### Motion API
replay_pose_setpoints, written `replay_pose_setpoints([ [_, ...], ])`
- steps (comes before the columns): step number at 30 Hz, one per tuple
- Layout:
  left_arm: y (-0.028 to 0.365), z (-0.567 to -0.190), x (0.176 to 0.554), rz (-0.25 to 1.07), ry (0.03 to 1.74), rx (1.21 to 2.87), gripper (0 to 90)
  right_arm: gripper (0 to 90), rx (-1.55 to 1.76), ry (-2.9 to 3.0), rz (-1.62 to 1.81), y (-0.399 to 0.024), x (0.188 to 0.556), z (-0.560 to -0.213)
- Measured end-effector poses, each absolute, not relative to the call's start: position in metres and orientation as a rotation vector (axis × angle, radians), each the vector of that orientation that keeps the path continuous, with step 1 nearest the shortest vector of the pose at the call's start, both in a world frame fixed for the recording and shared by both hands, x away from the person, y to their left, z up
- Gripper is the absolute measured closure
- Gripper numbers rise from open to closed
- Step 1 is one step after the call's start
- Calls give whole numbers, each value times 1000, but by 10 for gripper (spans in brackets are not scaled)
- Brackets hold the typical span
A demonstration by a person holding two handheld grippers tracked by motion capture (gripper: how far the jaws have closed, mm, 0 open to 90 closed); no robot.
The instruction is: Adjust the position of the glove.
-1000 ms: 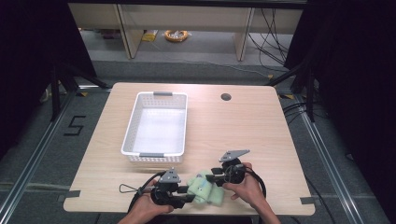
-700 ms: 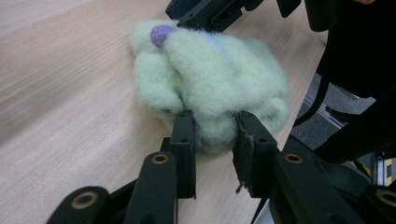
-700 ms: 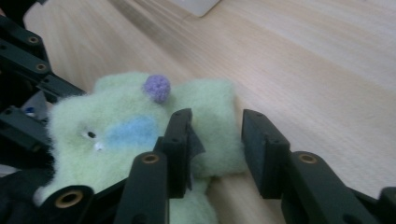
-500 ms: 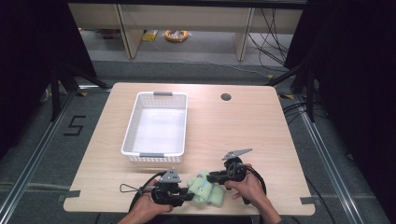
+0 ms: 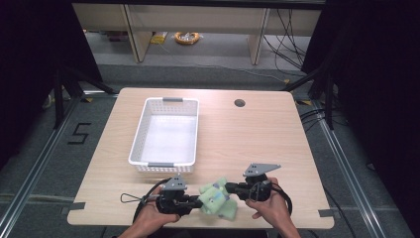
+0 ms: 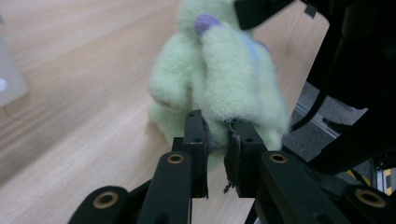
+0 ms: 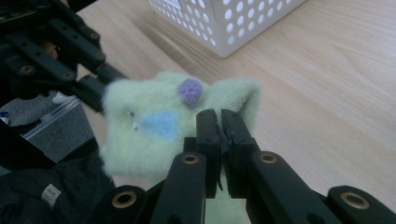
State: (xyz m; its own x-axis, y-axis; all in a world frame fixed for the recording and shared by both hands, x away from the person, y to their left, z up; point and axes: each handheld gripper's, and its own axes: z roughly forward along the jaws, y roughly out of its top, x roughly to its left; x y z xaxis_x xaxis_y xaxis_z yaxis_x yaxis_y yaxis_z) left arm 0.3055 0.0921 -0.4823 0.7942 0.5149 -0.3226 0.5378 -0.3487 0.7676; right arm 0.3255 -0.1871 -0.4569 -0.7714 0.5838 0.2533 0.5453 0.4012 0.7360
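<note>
Bottom centre of high view: both grippers' jaws have just been closing and now pinch pale green plush toy (image 5: 216, 198), left gripper (image 5: 196, 202) on its left edge, right gripper (image 5: 232, 189) on its right. Right gripper sits higher than a second ago. Hands enter from bottom edge, jaws pointing inward. White basket (image 5: 139, 138) stands just above, apart from toy.

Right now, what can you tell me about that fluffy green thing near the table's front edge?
It is a pale green plush toy of fuzzy fabric, with a small purple knob and a light blue patch. It sits by the wooden table's near edge, in front of the white basket. The left gripper and right gripper each pinch its fur from opposite sides.
</note>
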Motion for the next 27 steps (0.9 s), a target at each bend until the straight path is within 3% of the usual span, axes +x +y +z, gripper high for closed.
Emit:
replay_pose_setpoints([
  [14, 88, -471, 316, -26, 744, 2029, 802, 870, 1144, 2467, 1427, -188, 262, -473],
  [27, 71, -487, 333, -17, 768, 2084, 803, 863, 1203, 2468, 1377, -189, 258, -491],
])
